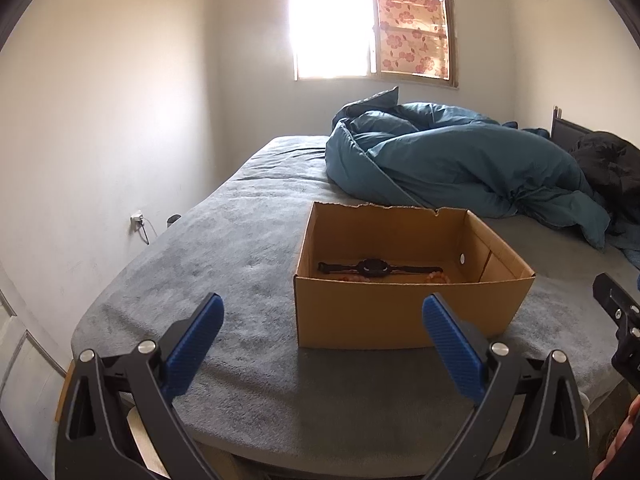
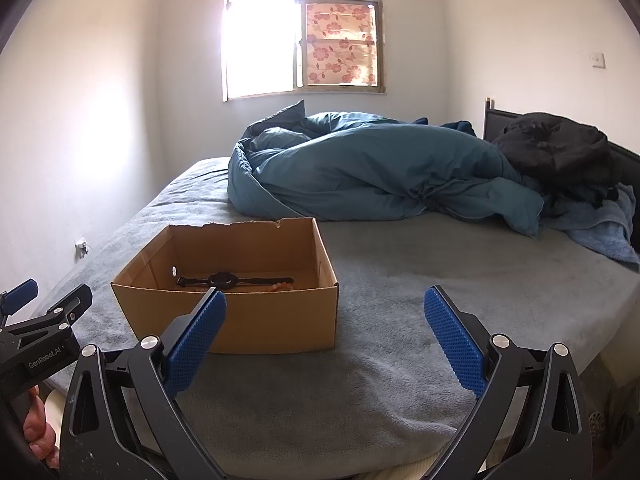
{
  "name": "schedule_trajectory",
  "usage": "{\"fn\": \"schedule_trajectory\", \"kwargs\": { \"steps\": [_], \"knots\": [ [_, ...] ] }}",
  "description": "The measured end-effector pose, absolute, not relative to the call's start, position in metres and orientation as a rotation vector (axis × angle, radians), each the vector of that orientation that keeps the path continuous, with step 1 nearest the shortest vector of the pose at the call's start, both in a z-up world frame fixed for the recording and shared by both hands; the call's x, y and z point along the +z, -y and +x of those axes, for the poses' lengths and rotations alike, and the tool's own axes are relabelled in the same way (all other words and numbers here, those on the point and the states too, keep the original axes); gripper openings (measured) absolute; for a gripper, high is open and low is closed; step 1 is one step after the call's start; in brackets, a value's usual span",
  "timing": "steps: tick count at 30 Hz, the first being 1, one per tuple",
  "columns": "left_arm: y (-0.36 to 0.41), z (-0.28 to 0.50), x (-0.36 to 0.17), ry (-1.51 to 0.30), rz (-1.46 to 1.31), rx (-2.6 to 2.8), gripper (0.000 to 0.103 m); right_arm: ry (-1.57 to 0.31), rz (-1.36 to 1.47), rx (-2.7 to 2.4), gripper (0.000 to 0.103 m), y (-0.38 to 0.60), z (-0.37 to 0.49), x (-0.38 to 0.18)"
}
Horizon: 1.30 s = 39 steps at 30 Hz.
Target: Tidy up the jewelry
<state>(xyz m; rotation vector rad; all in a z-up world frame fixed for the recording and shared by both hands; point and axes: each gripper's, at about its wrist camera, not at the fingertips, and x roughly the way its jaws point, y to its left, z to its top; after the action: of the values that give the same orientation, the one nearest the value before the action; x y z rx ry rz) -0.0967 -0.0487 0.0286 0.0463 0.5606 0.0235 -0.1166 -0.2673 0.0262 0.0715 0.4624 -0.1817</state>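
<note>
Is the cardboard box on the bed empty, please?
No. The cardboard box holds a black watch laid flat, with orange beads beside it.

Grey-covered bed [image 1: 240, 248], crumpled teal duvet [image 1: 440, 160] heaped toward its far side, black jacket [image 2: 556, 152] against the dark headboard [image 2: 490, 120], blue towel [image 2: 600, 228] beside it, sunlit window [image 2: 260, 40] with floral curtain [image 2: 340, 44], wall socket [image 1: 137, 218]

box [image 1: 400, 312]: open brown cardboard, torn back rim, upright on bed | watch [image 1: 376, 268]: black, strap stretched flat across box floor, face up | beads [image 1: 438, 278]: orange-pink, on box floor just in front of watch, mostly hidden by front wall
</note>
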Motion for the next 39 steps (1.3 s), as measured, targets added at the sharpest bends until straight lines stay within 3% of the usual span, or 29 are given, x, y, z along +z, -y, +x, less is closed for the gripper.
{"fn": "schedule_trajectory", "kwargs": {
  "steps": [39],
  "knots": [
    [0.035, -0.096, 0.029, -0.567, 0.013, 0.022, 0.098, -0.468, 0.092, -0.204, 0.095, 0.265, -0.122, 0.025]
  ]
}}
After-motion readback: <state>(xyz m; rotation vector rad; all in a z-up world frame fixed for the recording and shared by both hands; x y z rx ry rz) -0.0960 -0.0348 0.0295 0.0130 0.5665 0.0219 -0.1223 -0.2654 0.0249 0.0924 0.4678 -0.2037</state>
